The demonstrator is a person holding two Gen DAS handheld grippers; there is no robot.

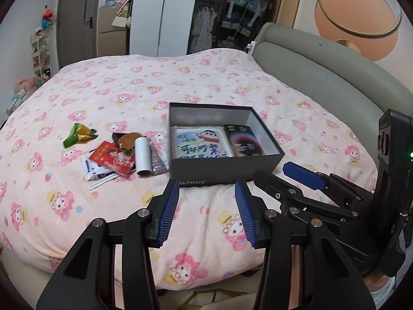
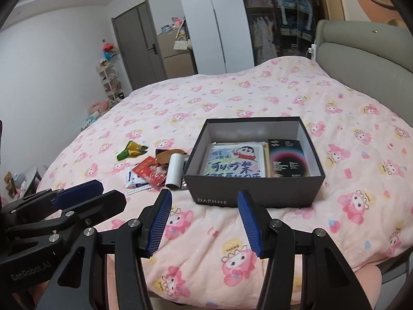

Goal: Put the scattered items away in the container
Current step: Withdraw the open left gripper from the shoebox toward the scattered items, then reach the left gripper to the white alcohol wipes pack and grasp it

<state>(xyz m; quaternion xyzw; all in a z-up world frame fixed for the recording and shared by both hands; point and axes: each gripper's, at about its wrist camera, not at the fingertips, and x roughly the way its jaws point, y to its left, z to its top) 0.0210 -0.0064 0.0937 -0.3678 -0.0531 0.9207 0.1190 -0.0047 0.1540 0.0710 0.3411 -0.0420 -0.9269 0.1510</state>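
- Pink cartoon-print bed blanket (image 1: 124, 95) carries all items.
- Open dark grey cardboard box (image 2: 255, 191) sits centrally; white cylindrical tube (image 2: 174, 171) lies just beside its left wall.
- Left gripper (image 1: 209, 213) and right gripper (image 2: 206, 223): jaws wide, empty.

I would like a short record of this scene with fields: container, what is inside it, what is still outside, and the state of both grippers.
container: dark open box on the pink bedspread
inside: cartoon picture; black card box
outside, left of box: white roll, red packet, green wrapper, brown wrapper
left gripper: open, holding nothing
right gripper: open, holding nothing
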